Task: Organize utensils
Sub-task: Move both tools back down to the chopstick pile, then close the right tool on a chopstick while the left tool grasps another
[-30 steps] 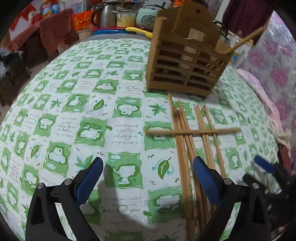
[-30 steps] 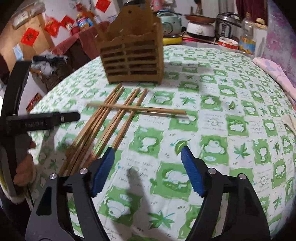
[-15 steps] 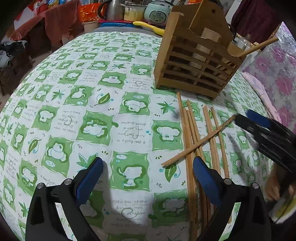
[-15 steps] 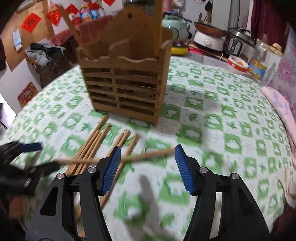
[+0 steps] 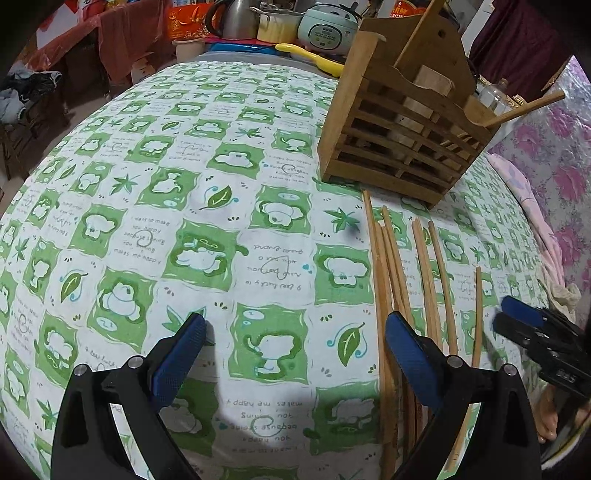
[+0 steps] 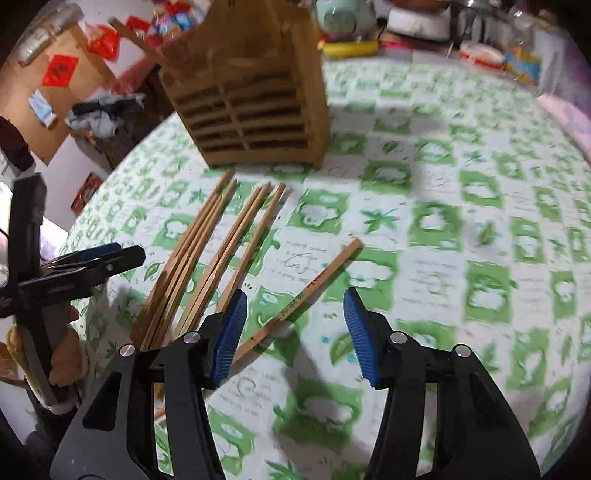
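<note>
Several wooden chopsticks lie side by side on the green-and-white tablecloth, in front of a slatted wooden utensil holder that has utensils in it. One single chopstick lies apart to their right; it also shows in the right wrist view, slanting toward the left finger. My left gripper is open and empty just left of the bundle. My right gripper is open and empty over the single chopstick. The bundle and holder also show in the right wrist view.
Rice cookers, a kettle and pots stand beyond the table's far edge. A yellow utensil lies behind the holder. A pink floral cloth hangs at the right edge. The left gripper appears at the left of the right wrist view.
The chopstick that lay crosswise over the bundle has swung round and now lies beside it on the right. My right gripper went toward the holder, then drew back over that chopstick.
</note>
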A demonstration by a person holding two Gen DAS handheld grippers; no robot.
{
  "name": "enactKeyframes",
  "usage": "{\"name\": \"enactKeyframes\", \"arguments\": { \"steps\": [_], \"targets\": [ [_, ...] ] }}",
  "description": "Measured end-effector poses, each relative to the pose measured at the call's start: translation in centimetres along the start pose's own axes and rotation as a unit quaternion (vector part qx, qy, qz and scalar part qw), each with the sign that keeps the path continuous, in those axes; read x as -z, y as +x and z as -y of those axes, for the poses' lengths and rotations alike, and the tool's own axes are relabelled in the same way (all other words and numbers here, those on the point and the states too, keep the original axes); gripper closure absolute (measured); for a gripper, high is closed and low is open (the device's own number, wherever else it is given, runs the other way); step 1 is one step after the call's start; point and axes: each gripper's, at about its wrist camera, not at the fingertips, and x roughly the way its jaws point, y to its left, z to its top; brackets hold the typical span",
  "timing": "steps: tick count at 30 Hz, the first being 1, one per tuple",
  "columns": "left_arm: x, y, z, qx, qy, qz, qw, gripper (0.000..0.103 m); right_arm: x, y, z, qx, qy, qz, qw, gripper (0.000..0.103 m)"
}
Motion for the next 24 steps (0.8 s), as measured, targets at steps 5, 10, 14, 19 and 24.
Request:
{"name": "enactKeyframes", "arguments": {
  "steps": [5,10,14,19,24],
  "targets": [
    [0.1,0.0,0.1,-0.006,0.0,0.001,1.0,0.007,-0.6,0.5,2.5,0.006,0.055,0.005,0.998,0.049],
    [0.2,0.0,0.2,-0.008,0.004,0.001,1.0,0.007,-1.5,1.5,2.9,0.004,0.091,-0.01,0.996,0.063],
    [0.2,0.0,0.3,-0.007,0.008,0.003,0.9999,0.007,-2.5,3.6,2.5,0.011,0.115,-0.026,0.993,0.07],
    [0.3,-0.2,0.6,-0.006,0.015,0.006,0.9999,0.007,-2.6,4.0,2.4,0.035,0.124,-0.015,0.992,0.093],
    [0.6,-0.4,1.1,0.008,0.032,0.0,0.9995,0.007,-1.6,1.0,3.1,-0.001,0.128,0.034,0.991,0.096]
  ]
}}
